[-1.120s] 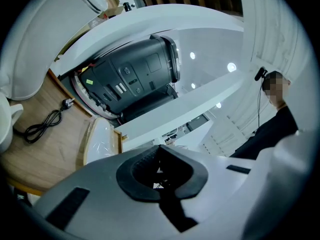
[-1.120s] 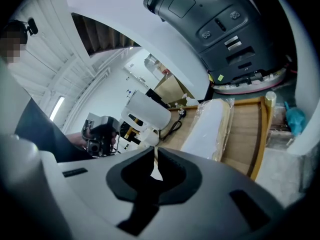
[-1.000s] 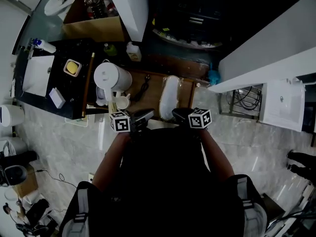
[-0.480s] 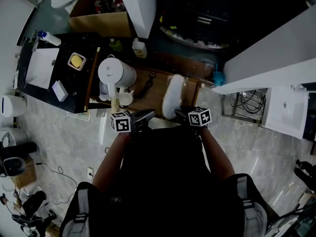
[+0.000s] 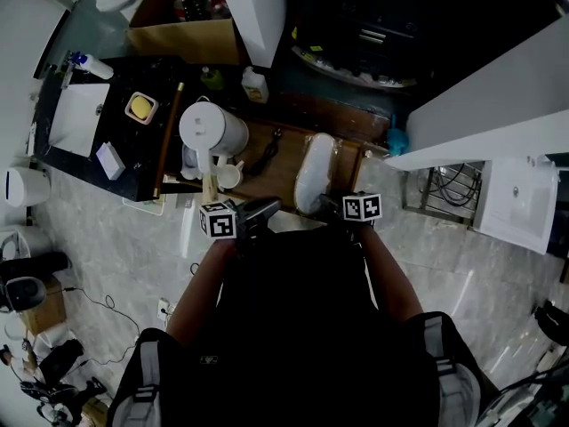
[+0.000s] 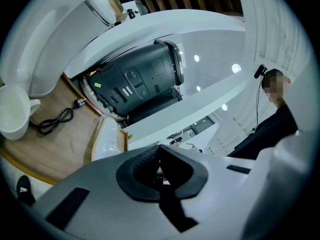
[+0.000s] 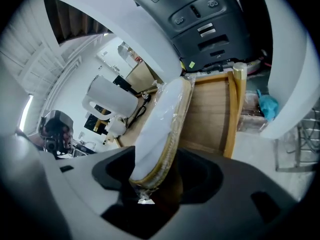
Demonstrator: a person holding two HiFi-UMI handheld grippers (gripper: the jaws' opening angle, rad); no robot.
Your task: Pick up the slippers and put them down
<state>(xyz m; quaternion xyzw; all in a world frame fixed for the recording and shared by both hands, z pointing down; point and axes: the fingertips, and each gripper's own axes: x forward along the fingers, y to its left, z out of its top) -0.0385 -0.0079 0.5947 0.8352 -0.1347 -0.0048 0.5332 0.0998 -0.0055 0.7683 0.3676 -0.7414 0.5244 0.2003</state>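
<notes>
A white slipper (image 5: 313, 172) wrapped in clear film lies lengthwise on a low wooden table (image 5: 276, 163). In the right gripper view the slipper (image 7: 162, 129) runs away from me, its near end between the jaws. My right gripper (image 5: 331, 205) (image 7: 155, 179) is opening, and its pads stand apart from the slipper's sides. My left gripper (image 5: 262, 207) (image 6: 160, 171) hovers beside it on the left, shut with nothing in it. The same slipper (image 6: 107, 141) shows at the lower left of the left gripper view.
A white kettle (image 5: 209, 132), a white cup (image 5: 227, 178) and a black cable (image 5: 265, 154) share the wooden table. A black counter (image 5: 89, 149) with small items stands left. A dark massage chair (image 5: 356, 34) lies beyond, and a white ledge (image 5: 480, 105) to the right.
My right gripper has sunk lower at the slipper's near end, and its marker cube looks smaller. The left gripper has stayed in place.
</notes>
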